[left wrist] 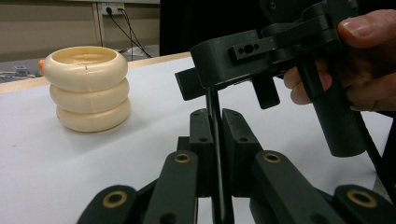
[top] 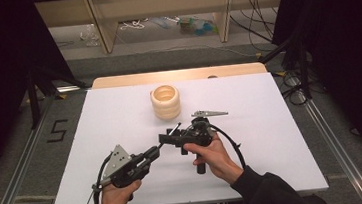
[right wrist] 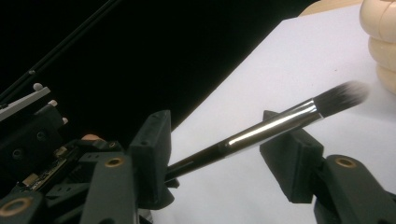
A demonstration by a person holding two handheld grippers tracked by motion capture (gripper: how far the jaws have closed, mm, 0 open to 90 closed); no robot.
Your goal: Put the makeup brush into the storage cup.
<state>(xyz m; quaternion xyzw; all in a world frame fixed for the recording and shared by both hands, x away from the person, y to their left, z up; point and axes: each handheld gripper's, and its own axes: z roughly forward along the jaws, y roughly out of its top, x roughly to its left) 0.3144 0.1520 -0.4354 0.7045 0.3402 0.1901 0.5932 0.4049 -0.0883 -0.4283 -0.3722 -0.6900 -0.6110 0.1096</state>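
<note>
Brush (right wrist: 275, 125) clamped in left claw (left wrist: 215, 135); right claw (right wrist: 224, 154) wide around its handle; holder (top: 165, 102) near.

Both grippers were matte black: the left gripper (top: 155, 152), lower centre of the high view, carried a grey three-cornered plate and a trailing black cable. The right gripper (top: 168, 138) had the same plate and a looping cable. Brass-coloured pivot pins studded the jaw links, and a dark sleeve covered the right forearm at the bottom edge.
</note>
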